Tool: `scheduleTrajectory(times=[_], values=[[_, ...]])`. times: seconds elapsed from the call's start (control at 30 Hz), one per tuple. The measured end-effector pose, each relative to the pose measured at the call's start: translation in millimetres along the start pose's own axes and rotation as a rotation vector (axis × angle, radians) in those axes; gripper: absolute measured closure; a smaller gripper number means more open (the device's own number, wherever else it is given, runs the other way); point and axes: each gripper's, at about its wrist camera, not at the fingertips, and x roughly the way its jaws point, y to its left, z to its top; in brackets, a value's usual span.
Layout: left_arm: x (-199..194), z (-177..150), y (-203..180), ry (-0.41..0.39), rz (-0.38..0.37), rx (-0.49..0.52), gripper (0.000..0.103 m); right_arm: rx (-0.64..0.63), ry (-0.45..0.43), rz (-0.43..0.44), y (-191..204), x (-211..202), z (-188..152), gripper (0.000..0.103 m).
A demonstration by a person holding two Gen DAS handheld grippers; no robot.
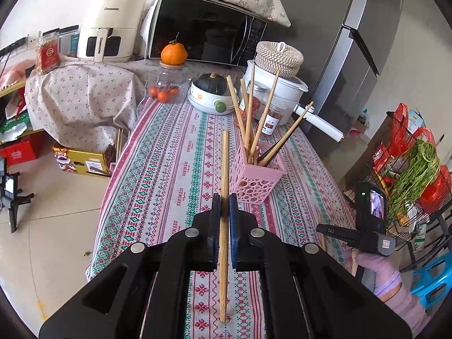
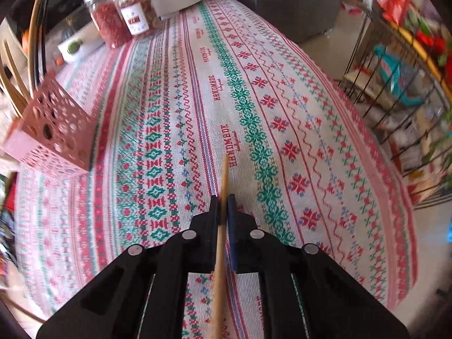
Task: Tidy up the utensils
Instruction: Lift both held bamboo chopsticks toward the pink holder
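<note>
Two grippers are seen, each clamped on a single pale wooden chopstick. The left gripper [image 1: 225, 206] has its jaws pressed almost together, with the left chopstick [image 1: 224, 169] pinched between the blue pads; the stick runs forward past the fingertips and back under the black body, above the tablecloth [image 1: 169, 169]. The right gripper [image 2: 223, 207] is likewise closed to a narrow gap on the right chopstick [image 2: 224, 180], whose tip projects a short way beyond the jaws over the cloth. No earlier view is supplied for comparison.

Both held sticks are slender, straight, round and of light unfinished wood or bamboo. A pink plastic holder [image 1: 255, 179], square in section and perforated with round holes, stands on the table just right of the left gripper. Several chopsticks [image 1: 250, 118] are stood in it, leaning outward at differing angles; most are pale, and at least one is dark. In the right wrist view the same holder [image 2: 53, 132] lies at the far left, well apart from the right gripper.

The tablecloth is woven, with bands of red, green and blue cross-stitch pattern. The right wrist view is slightly blurred.
</note>
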Motion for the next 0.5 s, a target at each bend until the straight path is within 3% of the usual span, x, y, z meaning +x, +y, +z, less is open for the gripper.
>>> scheduleTrajectory(times=[0.2, 0.33, 0.5], values=[[-3, -3, 0, -0.009, -0.011, -0.014, 0.098, 0.029, -0.081, 0.175, -10, -45, -16, 0.097], [-10, -2, -2, -0.031, -0.015, -0.016, 0.098, -0.052, -0.234, 0.242, 0, -113, -38, 0.097], [-24, 3, -3, -0.073, -0.007, -0.025, 0.098, -0.093, -0.377, 0.300, 0, -169, -63, 0.097]])
